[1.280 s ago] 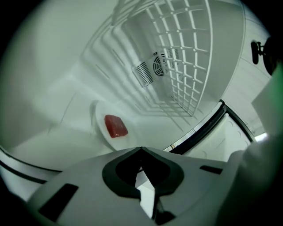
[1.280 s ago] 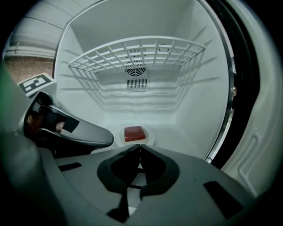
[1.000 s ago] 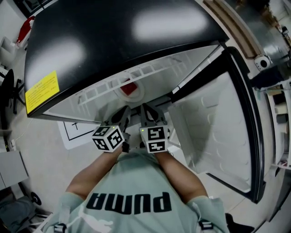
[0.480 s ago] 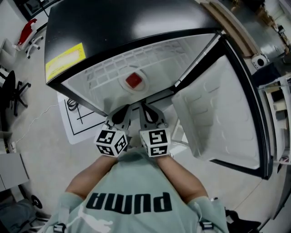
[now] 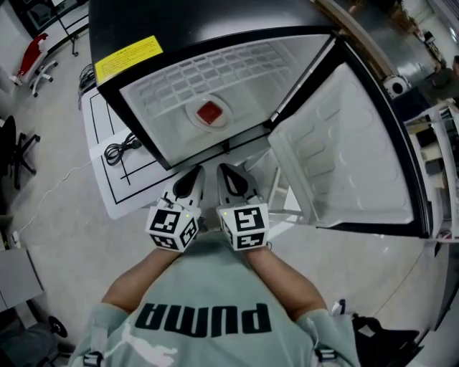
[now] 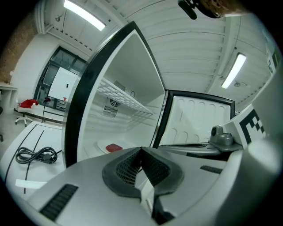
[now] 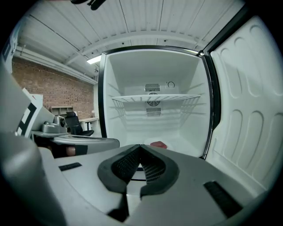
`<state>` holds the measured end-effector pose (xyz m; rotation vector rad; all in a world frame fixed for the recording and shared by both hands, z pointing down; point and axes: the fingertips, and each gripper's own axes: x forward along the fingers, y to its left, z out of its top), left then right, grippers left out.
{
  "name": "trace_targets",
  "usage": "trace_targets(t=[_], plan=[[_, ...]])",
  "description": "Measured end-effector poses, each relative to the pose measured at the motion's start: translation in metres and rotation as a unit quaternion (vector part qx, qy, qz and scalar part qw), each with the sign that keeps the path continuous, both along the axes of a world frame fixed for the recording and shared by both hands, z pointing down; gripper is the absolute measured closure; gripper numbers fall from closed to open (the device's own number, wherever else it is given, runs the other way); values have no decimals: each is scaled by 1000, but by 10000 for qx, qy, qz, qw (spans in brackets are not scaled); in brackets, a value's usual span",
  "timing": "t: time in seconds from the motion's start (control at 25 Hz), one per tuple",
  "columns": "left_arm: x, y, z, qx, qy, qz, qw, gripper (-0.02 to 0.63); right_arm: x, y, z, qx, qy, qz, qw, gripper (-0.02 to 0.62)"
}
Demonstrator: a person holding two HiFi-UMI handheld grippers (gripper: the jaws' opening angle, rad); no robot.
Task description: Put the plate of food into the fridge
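A plate (image 5: 192,116) carrying a red portion of food (image 5: 209,112) sits on the white floor of an open fridge (image 5: 215,18), in the upper centre of the head view, below the wire shelf (image 7: 154,98) and beside the door (image 5: 344,143) swung wide to the right of the frame. The left gripper (image 5: 191,176) and the right gripper (image 5: 229,175) hang side by side at the lower centre, outside the cabinet, each with its fingers (image 6: 128,168) pressed together on nothing. The plate lies well apart from both, ahead of the tips and deeper in. In the left gripper view it shows low and left of centre, just above the closed tips in the frame. In the right gripper view only the red food (image 7: 158,144) peeks over them, slightly right of centre. The plate looks stiff and smooth, probably glazed ware: light enough for one gripper, but slick and breakable. The food appears to rest loose on top, so a tilt could send it sliding. If the plate needed shifting, the bare rim would be the place to pinch, kept level, ideally at opposite sides. A coiled cable (image 5: 122,149) lies on the floor at the left of the frame.
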<state>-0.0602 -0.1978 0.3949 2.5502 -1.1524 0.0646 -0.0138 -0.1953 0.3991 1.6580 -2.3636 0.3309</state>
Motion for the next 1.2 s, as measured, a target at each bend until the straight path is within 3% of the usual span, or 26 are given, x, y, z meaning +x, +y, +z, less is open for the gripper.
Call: trace_targets(t=[0.56,1.2], plan=[[0,40,-7,106,59,-77,9999,601,3,36,-12,113,204,-219,9995,591],[56,93,-15,103,-55,-422,9990,601,64,86,-21,210,2,-784,9967,591]])
